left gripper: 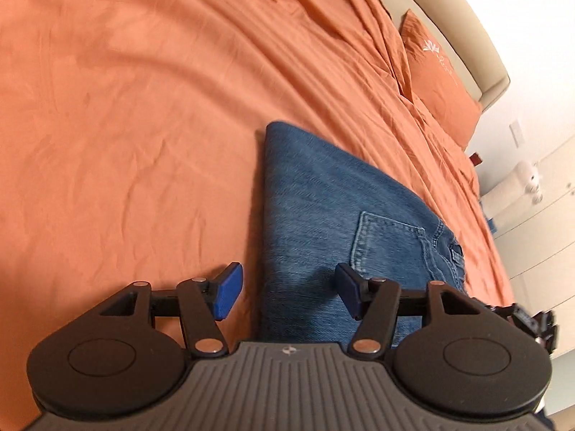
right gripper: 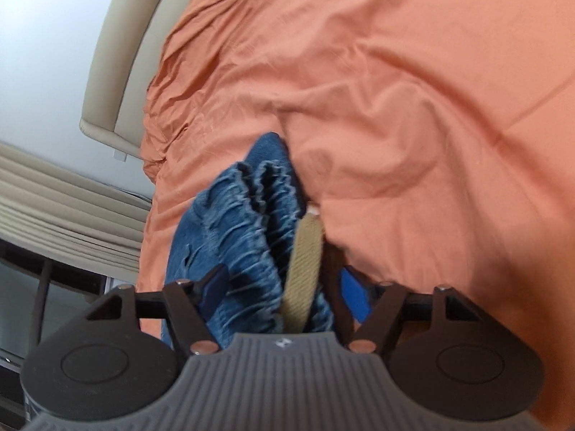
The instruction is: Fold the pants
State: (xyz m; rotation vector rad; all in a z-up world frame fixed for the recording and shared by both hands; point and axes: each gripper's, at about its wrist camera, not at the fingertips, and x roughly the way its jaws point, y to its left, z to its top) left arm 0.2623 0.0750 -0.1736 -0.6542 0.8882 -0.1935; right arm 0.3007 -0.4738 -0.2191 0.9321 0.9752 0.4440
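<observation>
**Both of your grippers stand open over the folded jeans**

Your left gripper has its blue pads spread wide with nothing pressed between them. Its left pad sits over the orange bedsheet, its right pad over the blue denim pants. The long edge of the fabric runs up between the two pads. The pants lie flat on the sheet as a folded slab, back pocket facing up, narrowing to a rounded corner farther up the bed. An orange pillow with a white embroidered flower leans against the beige padded headboard beyond them.

Your right gripper is also apart. The gathered elastic waistband of the pants bunches up between its pads, along with a tan woven drawstring. Whether the pads touch the denim you cannot tell, as the frame is blurred, but they are not clamped on it. Cream pleated curtains hang at the left of that view, past the edge of the bed.
</observation>
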